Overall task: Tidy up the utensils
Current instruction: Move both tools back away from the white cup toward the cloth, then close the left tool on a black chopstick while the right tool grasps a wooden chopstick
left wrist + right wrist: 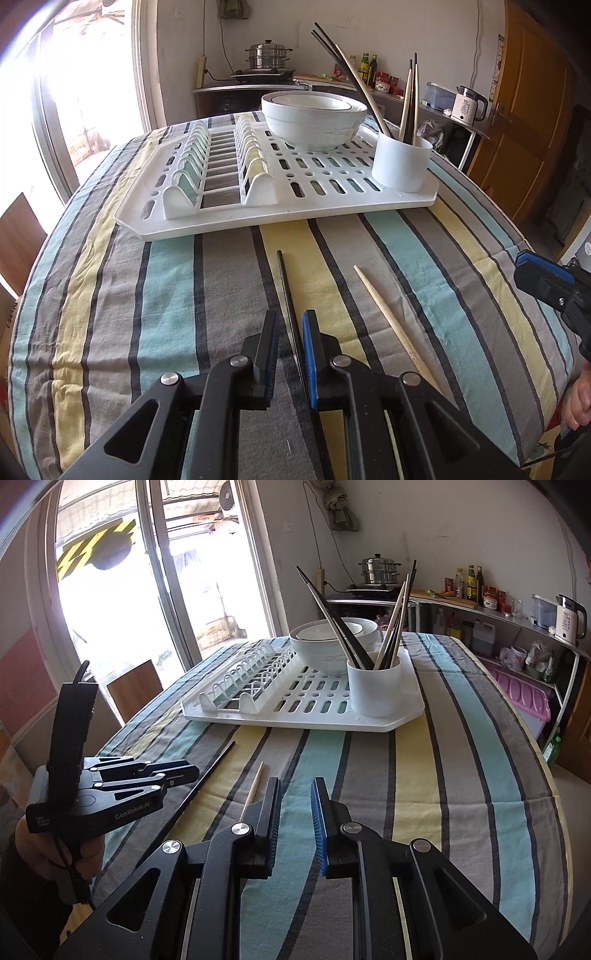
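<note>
A black chopstick (286,284) lies on the striped tablecloth and runs between the fingers of my left gripper (290,325), which is open around it. It also shows in the right wrist view (207,775). A wooden chopstick (388,314) lies just right of it, also seen in the right wrist view (253,790). A white utensil cup (400,160) on the white drying rack (332,206) holds several black and wooden chopsticks. My right gripper (295,794) is open and empty above the cloth.
Stacked white bowls (314,120) sit on the rack behind the cup. The rack has a row of plate slots (218,162) on its left. The table's right edge drops off near shelves with a kettle (570,618).
</note>
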`<state>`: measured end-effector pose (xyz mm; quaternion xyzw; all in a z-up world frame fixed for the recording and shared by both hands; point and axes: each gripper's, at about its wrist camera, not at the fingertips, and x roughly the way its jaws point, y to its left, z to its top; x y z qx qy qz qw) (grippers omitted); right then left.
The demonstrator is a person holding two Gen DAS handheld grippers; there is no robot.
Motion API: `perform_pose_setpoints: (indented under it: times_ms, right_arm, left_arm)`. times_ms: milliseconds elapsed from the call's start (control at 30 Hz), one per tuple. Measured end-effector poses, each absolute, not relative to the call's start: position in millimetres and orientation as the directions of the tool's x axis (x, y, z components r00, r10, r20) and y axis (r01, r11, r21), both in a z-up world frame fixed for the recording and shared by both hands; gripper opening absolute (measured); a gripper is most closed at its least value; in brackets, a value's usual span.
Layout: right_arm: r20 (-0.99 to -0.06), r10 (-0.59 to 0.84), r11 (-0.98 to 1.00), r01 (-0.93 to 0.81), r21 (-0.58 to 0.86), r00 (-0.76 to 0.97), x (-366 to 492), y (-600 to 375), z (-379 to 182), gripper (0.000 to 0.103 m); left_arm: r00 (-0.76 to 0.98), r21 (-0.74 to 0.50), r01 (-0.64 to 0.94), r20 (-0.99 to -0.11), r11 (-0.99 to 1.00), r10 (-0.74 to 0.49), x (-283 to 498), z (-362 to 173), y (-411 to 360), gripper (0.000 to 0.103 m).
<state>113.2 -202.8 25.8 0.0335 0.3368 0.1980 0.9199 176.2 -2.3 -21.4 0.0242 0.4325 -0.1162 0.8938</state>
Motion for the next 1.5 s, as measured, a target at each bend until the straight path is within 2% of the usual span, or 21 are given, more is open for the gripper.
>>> perform_pose_setpoints:
  times_ms: [133, 433, 500, 667, 1033, 1233, 1367, 1500]
  right_arm:
    - [-0.617, 0.392, 0.916, -0.348, 0.198, 0.682, 119.0, -197.7, 22.1, 0.017]
    - [-0.64, 0.406, 0.909, -0.363, 0.207, 0.653, 131.5, -183.9, 14.3, 0.017]
    - [-0.649, 0.409, 0.907, -0.367, 0.208, 0.642, 135.0, -179.5, 12.0, 0.017]
    - [-0.675, 0.419, 0.897, -0.391, 0.205, 0.607, 143.2, -164.4, 5.8, 0.017]
    - [-0.768, 0.359, 0.895, -0.43, 0.121, 0.53, 165.0, -122.1, -19.0, 0.017]
    - [-0.789, 0.312, 0.9, -0.431, 0.067, 0.529, 170.7, -113.9, -22.0, 0.017]
    - [-0.797, 0.282, 0.904, -0.426, 0.034, 0.534, 173.0, -111.1, -21.9, 0.008]
    - [-0.789, 0.307, 0.904, -0.421, 0.068, 0.532, 173.9, -118.3, -19.2, 0.006]
  left_arm:
    - [0.57, -0.059, 0.225, -0.802, 0.973, -0.18, 190.3, -29.8, -6.0, 0.012]
    - [0.599, 0.004, 0.226, -0.79, 0.974, -0.135, 193.7, -31.3, -11.1, 0.012]
    - [0.602, 0.005, 0.219, -0.788, 0.976, -0.131, 192.8, -31.1, -8.1, 0.007]
    - [0.605, -0.008, 0.184, -0.787, 0.983, -0.12, 190.0, -30.7, 5.9, 0.006]
    - [0.604, -0.048, 0.164, -0.785, 0.985, -0.138, 181.6, -30.0, 23.8, 0.006]
    - [0.601, -0.049, 0.164, -0.787, 0.985, -0.139, 181.4, -30.1, 24.2, 0.006]
    - [0.599, -0.035, 0.166, -0.79, 0.986, -0.129, 182.8, -30.0, 22.1, 0.006]
    - [0.591, -0.037, 0.167, -0.796, 0.985, -0.13, 186.3, -29.6, 19.7, 0.006]
